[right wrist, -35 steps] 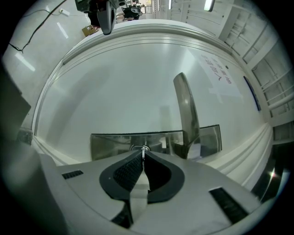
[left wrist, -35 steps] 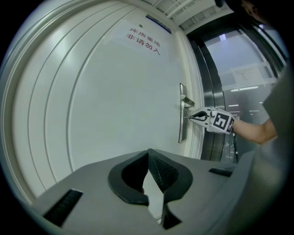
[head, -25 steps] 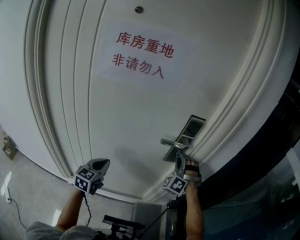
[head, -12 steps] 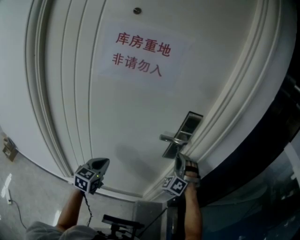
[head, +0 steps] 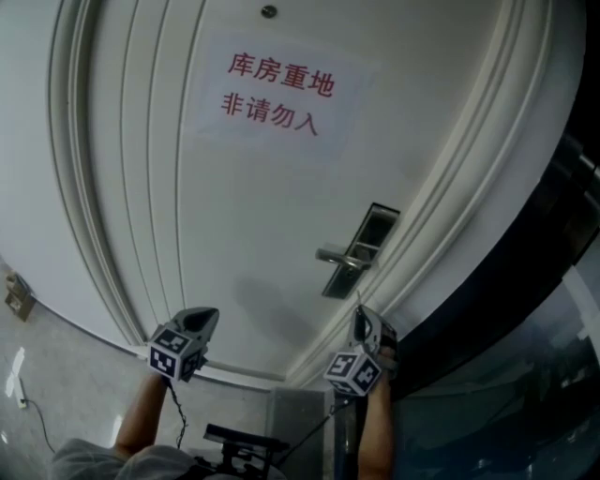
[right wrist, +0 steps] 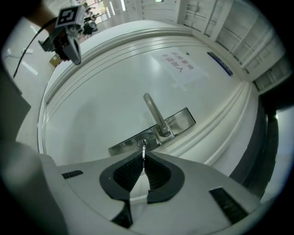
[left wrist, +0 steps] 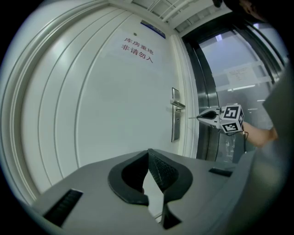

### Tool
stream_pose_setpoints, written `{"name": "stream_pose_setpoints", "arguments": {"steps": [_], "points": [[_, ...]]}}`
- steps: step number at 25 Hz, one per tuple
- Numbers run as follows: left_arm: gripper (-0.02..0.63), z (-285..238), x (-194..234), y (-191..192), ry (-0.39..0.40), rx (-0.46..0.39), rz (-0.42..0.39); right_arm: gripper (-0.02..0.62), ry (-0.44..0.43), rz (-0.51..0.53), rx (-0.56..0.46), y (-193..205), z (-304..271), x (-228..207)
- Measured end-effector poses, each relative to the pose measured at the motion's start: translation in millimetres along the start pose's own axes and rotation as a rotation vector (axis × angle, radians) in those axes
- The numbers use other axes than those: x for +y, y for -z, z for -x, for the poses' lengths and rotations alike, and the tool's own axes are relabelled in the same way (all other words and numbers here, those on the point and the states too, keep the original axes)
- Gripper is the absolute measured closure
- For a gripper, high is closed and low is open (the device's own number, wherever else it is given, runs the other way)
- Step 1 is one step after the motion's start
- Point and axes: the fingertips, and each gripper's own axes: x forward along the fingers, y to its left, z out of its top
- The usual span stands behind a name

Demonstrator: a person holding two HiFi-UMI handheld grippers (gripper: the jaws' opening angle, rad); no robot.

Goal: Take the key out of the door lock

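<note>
The white door [head: 234, 216] carries a steel lock plate [head: 361, 251] with a lever handle [head: 337, 258]. My right gripper [head: 361, 321] hangs just below the plate, a short way off it, shut on the key [right wrist: 144, 148]. The thin blade pokes out from the jaw tips [right wrist: 144, 153], in line with the keyhole [right wrist: 139, 143] but clear of it. In the left gripper view the right gripper [left wrist: 200, 118] shows beside the plate [left wrist: 176, 120]. My left gripper [head: 202, 319] is low on the left, away from the door, its tips [left wrist: 148, 153] shut together with nothing between them.
A paper sign [head: 277, 94] with red characters hangs high on the door, under a peephole [head: 269, 11]. Ribbed door-frame mouldings [head: 450, 187] run along the right, with dark glass [head: 525, 356] beyond. A wall socket [head: 19, 295] sits at the far left.
My right gripper has drawn back from the lock plate with the key in it, and has rolled. The left gripper has barely shifted.
</note>
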Motion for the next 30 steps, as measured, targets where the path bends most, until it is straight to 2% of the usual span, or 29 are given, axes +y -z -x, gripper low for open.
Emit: {"name": "stream_pose_setpoints", "arguments": {"steps": [4, 10, 15, 24, 30], "points": [[0.614, 8, -8, 0, 0.007, -0.003, 0.0, 0.574, -0.012, -0.192, -0.002, -4, 24, -4], [0.613, 22, -19, 4, 0.023, -0.005, -0.006, 0.574, -0.007, -0.417, 0.013, 2, 53, 3], [0.614, 38, -24, 5, 0.024, -0.018, -0.016, 0.574, 0.01, -0.594, -0.023, 2, 80, 9], [0.613, 62, -30, 12, 0.006, -0.027, -0.023, 0.575, -0.012, -0.809, -0.034, 7, 119, 26], [0.613, 77, -32, 12, -0.016, -0.043, -0.043, 0.574, -0.003, -0.866, -0.03, 13, 145, 39]]}}
